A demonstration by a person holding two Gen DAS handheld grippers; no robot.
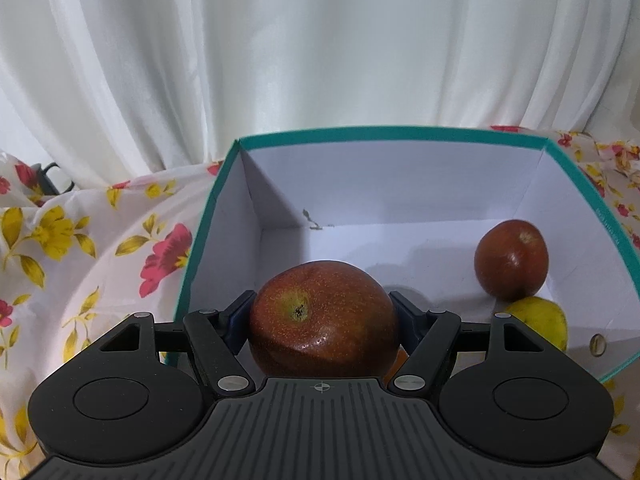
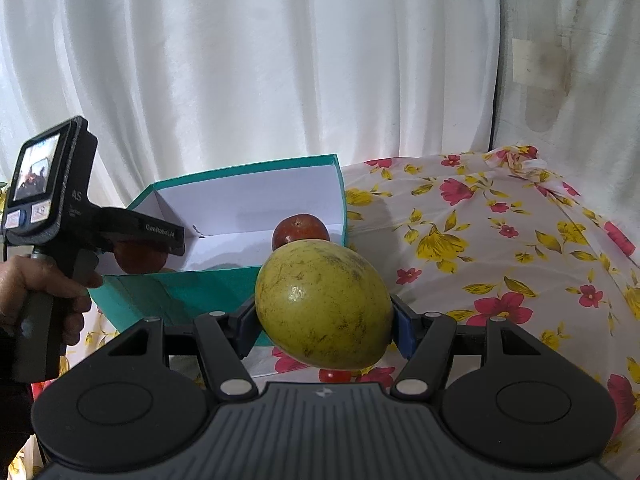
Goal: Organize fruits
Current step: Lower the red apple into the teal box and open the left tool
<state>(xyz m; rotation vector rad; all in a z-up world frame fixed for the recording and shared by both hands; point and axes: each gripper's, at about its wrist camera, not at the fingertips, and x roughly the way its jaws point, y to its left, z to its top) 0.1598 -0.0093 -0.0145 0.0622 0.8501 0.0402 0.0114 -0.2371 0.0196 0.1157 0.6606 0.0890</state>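
Observation:
My left gripper (image 1: 323, 312) is shut on a dark red apple (image 1: 320, 316) and holds it over the near edge of a teal box with a white inside (image 1: 360, 134). Inside the box lie a second red apple (image 1: 511, 265) and a yellow-green fruit (image 1: 540, 318); a bit of orange fruit (image 1: 396, 364) shows under the held apple. My right gripper (image 2: 323, 320) is shut on a yellow-green mango (image 2: 324, 304), held above the cloth in front of the box (image 2: 240, 172). The left gripper (image 2: 144, 240) with its apple (image 2: 142, 258) shows at the box's near left.
A floral tablecloth (image 2: 480, 240) covers the table. A white curtain (image 1: 320, 40) hangs behind. A small red fruit (image 2: 335, 376) lies on the cloth below the mango. A dark object (image 1: 48, 178) sits at the far left.

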